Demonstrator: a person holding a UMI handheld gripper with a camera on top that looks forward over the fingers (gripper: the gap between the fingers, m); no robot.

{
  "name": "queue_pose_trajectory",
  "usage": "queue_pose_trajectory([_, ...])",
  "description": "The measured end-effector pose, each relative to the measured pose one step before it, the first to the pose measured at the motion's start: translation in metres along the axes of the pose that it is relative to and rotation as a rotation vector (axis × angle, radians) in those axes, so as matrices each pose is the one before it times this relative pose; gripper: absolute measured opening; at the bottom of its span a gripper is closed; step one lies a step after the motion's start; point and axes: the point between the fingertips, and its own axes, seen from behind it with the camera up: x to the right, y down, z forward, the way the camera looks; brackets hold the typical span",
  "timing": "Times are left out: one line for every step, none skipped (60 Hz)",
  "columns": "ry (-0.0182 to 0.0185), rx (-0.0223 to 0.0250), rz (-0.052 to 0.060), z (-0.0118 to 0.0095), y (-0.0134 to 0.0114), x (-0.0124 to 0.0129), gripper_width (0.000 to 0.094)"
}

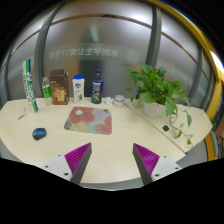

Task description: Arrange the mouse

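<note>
A small dark blue mouse (39,133) lies on the pale table (110,140), to the left of a mouse mat (89,121) with a red and green pattern. The mat lies flat near the middle of the table, beyond my fingers. My gripper (112,160) is open and empty, its two magenta-padded fingers (76,157) spread wide above the near table edge. The mouse is ahead and well to the left of the left finger.
Along the back stand a green-and-white tube (30,86), a brown box (59,86), a white bottle (78,89), a dark blue bottle (97,90) and a small jar (120,100). A potted plant (155,92) stands at the right. A glass wall rises behind.
</note>
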Motion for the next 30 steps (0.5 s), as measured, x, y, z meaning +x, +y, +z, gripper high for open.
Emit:
queue_pose_trajectory([-0.00198,-0.00424,-0.0011,-0.00054,0.00264,-0.00117,0.0853])
queue_pose_trajectory([-0.00077,-0.00443,-0.0008,-0.00057,0.0034,-0.00139,0.0854])
queue_pose_trajectory([-0.001,-0.00547,-0.0009,-0.0009,0.0041,-0.00182,0.0852])
queue_pose_trajectory([-0.00098,-0.00641,-0.0006,-0.00079,0.00471,-0.00207,0.0854])
queue_pose_trajectory([-0.00182,-0.00649,-0.0007,-0.00073,0.00463,-0.00292,0.0854])
queue_pose_trajectory([-0.00318,-0.00597,-0.0007,-0.00064,0.00471,-0.00361,0.0854])
queue_pose_trajectory([-0.00361,-0.00524,-0.0006,-0.00067,0.00444,-0.00401,0.0854])
queue_pose_trajectory([-0.00359,-0.00528,-0.0005,-0.0007,0.00467,-0.0038,0.0854])
queue_pose_trajectory([-0.00294,-0.00635,-0.0001,0.00106,0.00214,-0.00393,0.0853])
queue_pose_trajectory([-0.00262,-0.00439,-0.0001,-0.00059,0.00567,-0.00507,0.0852])
queue_pose_trajectory([-0.00273,-0.0052,-0.0002,-0.00044,0.00497,-0.00527,0.0852])
queue_pose_trajectory([-0.0042,-0.00526,0.0002,-0.00029,0.00504,-0.00568,0.0853])
queue_pose_trajectory([-0.00585,-0.00538,0.0006,-0.0004,0.00485,-0.00654,0.0851])
queue_pose_trajectory([-0.00755,-0.00459,0.0012,0.00002,0.00488,-0.00723,0.0852])
queue_pose_trajectory([-0.00694,-0.00468,0.0017,-0.00003,0.0043,-0.00742,0.085])
queue_pose_trajectory([-0.00784,-0.00354,0.0013,0.00002,0.00387,-0.00792,0.0851])
queue_pose_trajectory([-0.00835,-0.00349,0.0012,0.00048,0.00384,-0.00876,0.085])
queue_pose_trajectory([-0.00884,-0.00384,0.001,0.00088,0.00375,-0.00921,0.0851])
queue_pose_trajectory([-0.00898,-0.00424,0.0014,0.0009,0.00358,-0.00948,0.0852])
queue_pose_trajectory([-0.01,-0.00386,0.0013,0.00122,0.00325,-0.01012,0.0851])
queue_pose_trajectory([-0.01266,-0.00495,0.0001,0.00048,0.00249,-0.01002,0.0852])
queue_pose_trajectory([-0.01162,-0.00376,0.0012,0.00123,0.00225,-0.01113,0.0853])
queue_pose_trajectory([-0.01011,-0.00095,0.002,0.00225,0.00199,-0.01239,0.0852])
queue_pose_trajectory([-0.0106,-0.00062,0.0009,0.00171,0.00127,-0.01168,0.085])
queue_pose_trajectory([-0.0118,-0.0006,-0.0006,0.00142,0.00068,-0.01105,0.0852])
queue_pose_trajectory([-0.01063,0.00048,-0.0001,0.00252,0.00102,-0.01221,0.0852])
queue_pose_trajectory([-0.01032,-0.00071,-0.0008,0.00289,0.00079,-0.01209,0.0852])
queue_pose_trajectory([-0.01042,-0.00118,-0.0006,0.00291,0.00085,-0.01186,0.0855])
queue_pose_trajectory([-0.01034,0.00068,-0.0004,0.00321,-0.00001,-0.01186,0.0856])
queue_pose_trajectory([-0.01045,0.00317,-0.0003,0.00353,-0.00064,-0.01158,0.0857])
